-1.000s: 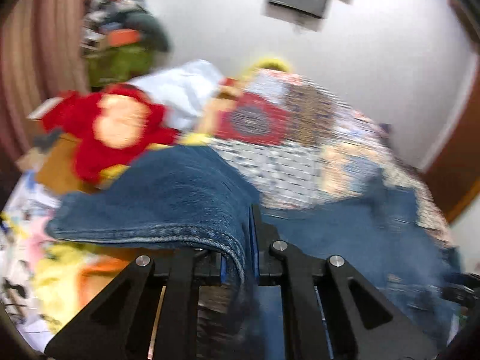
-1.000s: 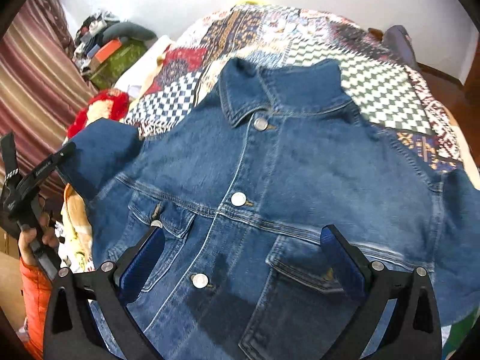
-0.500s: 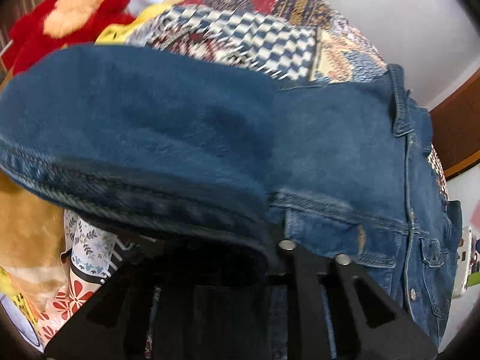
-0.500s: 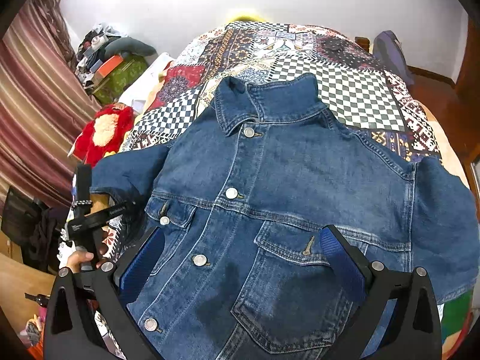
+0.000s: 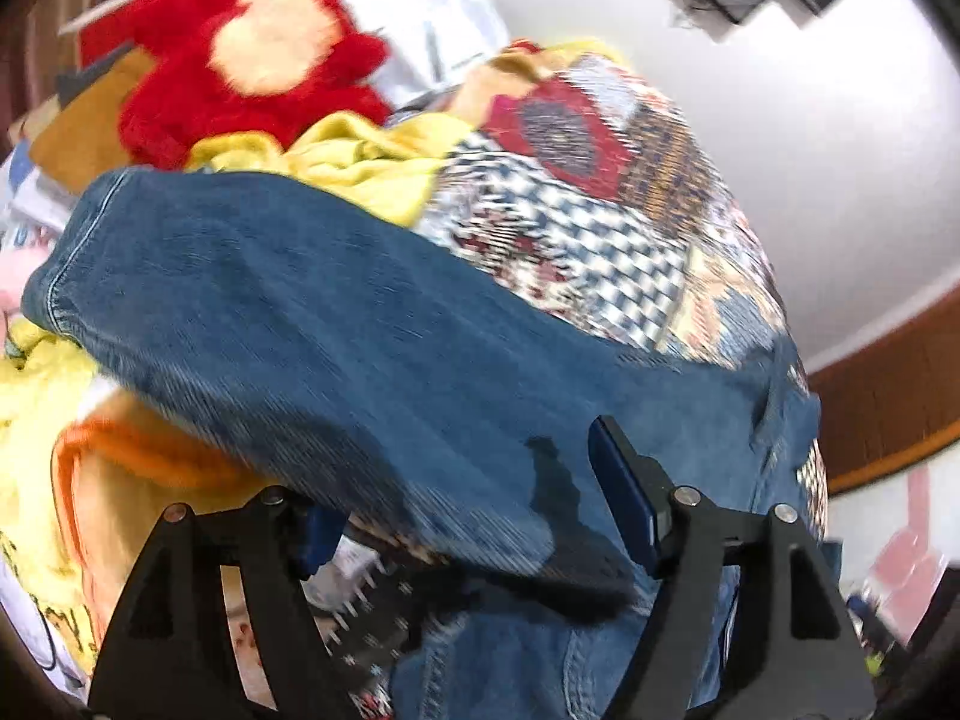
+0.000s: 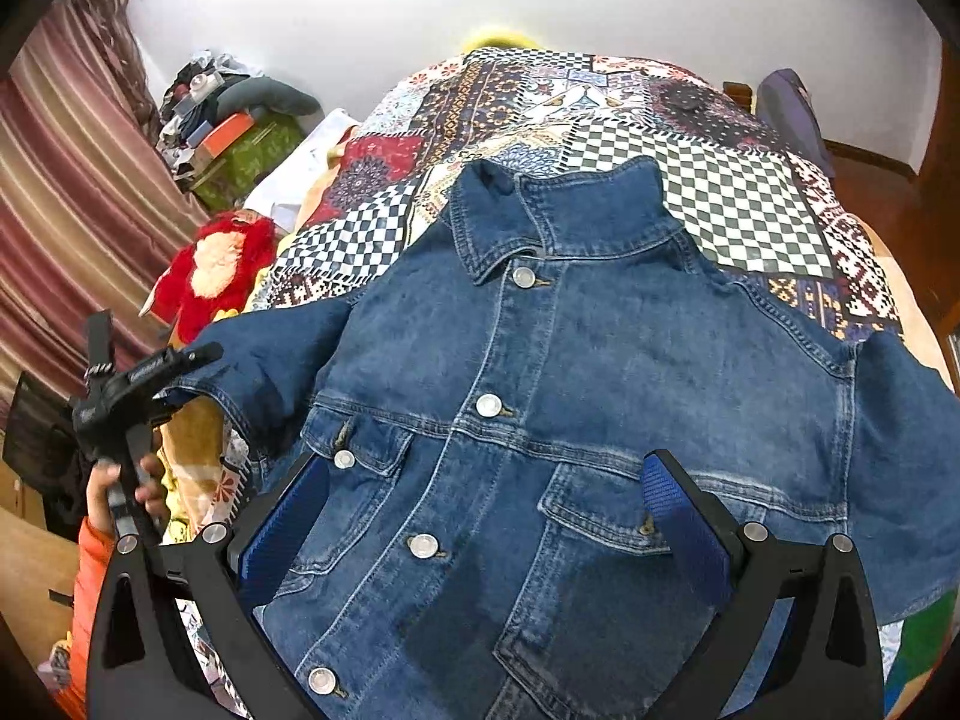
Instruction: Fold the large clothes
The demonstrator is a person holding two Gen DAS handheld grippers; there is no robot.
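Note:
A blue denim jacket [image 6: 570,360] lies face up and buttoned on a patchwork quilt [image 6: 720,192], collar at the far end. Its left sleeve [image 5: 336,324] stretches out sideways over the bed's edge. My left gripper [image 5: 471,516] is at that sleeve's cuff with its jaws opening; the cloth lies loosely between the blue pads [image 5: 624,498] and neither one presses on it. The right wrist view shows the same gripper [image 6: 180,378] held by a hand [image 6: 114,486] beside the cuff. My right gripper [image 6: 486,516] hovers open over the jacket's chest pockets, holding nothing.
A red plush toy [image 5: 240,60] and yellow cloth [image 5: 360,162] lie left of the sleeve, beside the bed. A striped curtain [image 6: 60,210] hangs at the far left, with a heap of boxes and clothes [image 6: 228,114] by the wall. The right sleeve [image 6: 900,450] drapes over the bed's right side.
The left gripper, shut on the sleeve cuff a second ago, has sunk toward the bed and spread its jaws, letting the cuff go. The right gripper has stayed open over the jacket.

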